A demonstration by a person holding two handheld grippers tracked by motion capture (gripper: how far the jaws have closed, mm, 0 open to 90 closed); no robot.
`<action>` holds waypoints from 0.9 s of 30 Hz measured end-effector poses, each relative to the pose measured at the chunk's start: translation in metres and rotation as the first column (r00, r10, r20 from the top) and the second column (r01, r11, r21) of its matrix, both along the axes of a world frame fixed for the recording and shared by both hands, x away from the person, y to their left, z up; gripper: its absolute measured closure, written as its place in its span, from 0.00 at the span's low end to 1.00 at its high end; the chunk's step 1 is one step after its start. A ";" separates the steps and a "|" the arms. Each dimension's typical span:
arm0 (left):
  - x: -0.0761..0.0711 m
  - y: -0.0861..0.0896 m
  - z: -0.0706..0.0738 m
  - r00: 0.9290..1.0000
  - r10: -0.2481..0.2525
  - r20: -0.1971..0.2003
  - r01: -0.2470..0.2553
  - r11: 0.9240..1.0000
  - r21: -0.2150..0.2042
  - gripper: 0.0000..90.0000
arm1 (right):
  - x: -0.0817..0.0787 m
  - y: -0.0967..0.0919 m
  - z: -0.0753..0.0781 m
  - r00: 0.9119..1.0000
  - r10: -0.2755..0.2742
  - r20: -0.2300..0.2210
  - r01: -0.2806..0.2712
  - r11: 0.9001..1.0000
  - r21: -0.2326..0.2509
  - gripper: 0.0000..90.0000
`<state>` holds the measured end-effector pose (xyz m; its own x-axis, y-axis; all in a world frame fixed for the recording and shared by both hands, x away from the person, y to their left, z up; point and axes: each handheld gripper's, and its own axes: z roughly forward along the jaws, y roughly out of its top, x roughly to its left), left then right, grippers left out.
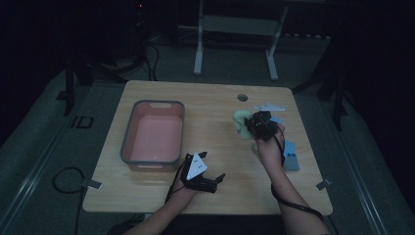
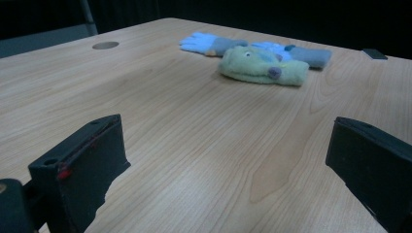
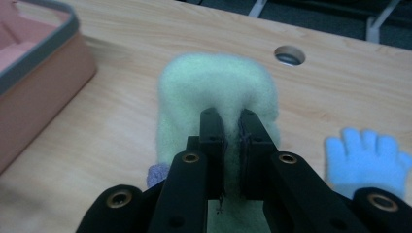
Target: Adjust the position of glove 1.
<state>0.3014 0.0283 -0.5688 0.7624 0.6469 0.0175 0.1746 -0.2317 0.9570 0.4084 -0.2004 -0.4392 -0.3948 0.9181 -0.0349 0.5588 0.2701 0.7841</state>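
A soft, light green plush glove is pinched mid-body by the right tongs, right of the pink tub; the left tongs are held spread, nothing between them.

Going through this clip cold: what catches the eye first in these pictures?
The right gripper, its jaws pinched on a fluffy green mitten over the right half of the wooden table. Next, the pink tub with a grey rim on the left, and a blue glove lying beside the mitten. The left gripper waits open near the front edge.
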 end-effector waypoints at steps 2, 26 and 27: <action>0.000 0.000 0.000 1.000 0.000 0.001 0.000 1.000 0.002 0.01 | -0.009 0.001 -0.001 1.000 -0.008 -0.001 0.008 1.000 0.008 0.92; 0.000 0.000 0.000 1.000 -0.005 0.003 0.005 1.000 0.003 0.01 | -0.050 0.020 -0.062 0.992 -0.089 -0.086 0.092 0.995 0.030 0.92; 0.000 0.000 0.000 1.000 -0.005 0.003 0.005 1.000 0.003 0.01 | -0.050 0.021 -0.064 0.992 -0.088 -0.092 0.091 0.995 0.027 0.92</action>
<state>0.3012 0.0283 -0.5688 0.7657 0.6428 0.0220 0.1705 -0.2358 0.9567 0.3587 -0.1792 -0.5035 -0.3108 0.9501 0.0266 0.6491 0.1917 0.7362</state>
